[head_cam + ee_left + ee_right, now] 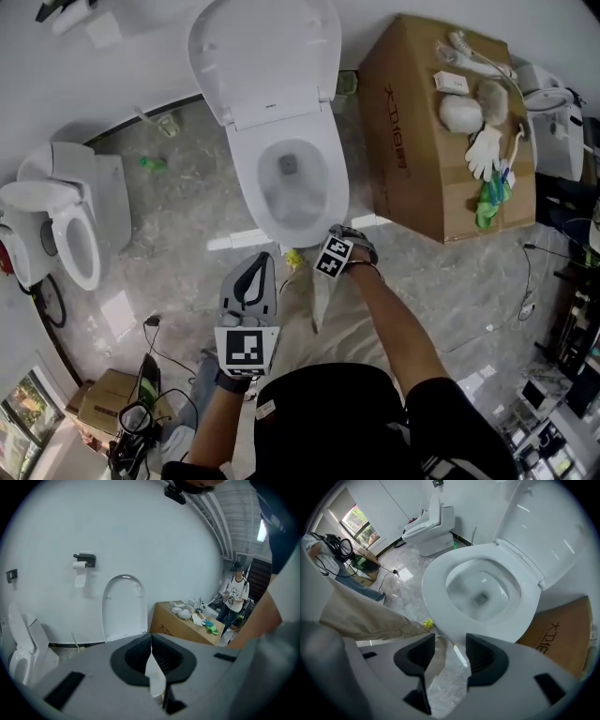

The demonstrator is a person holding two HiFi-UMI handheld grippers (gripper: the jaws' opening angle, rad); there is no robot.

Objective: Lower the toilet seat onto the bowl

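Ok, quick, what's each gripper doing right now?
Left gripper: closed, nothing held.
Right gripper: open, nothing between the jaws.

The right tool (450, 652), jaws apart and empty, hangs near the white oval toilet seat (436, 595), which lies flat on its bowl (480, 590).

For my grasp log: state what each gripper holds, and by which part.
Nothing is held. The left gripper is shut and empty; the right gripper is open, with only floor showing between its jaws.
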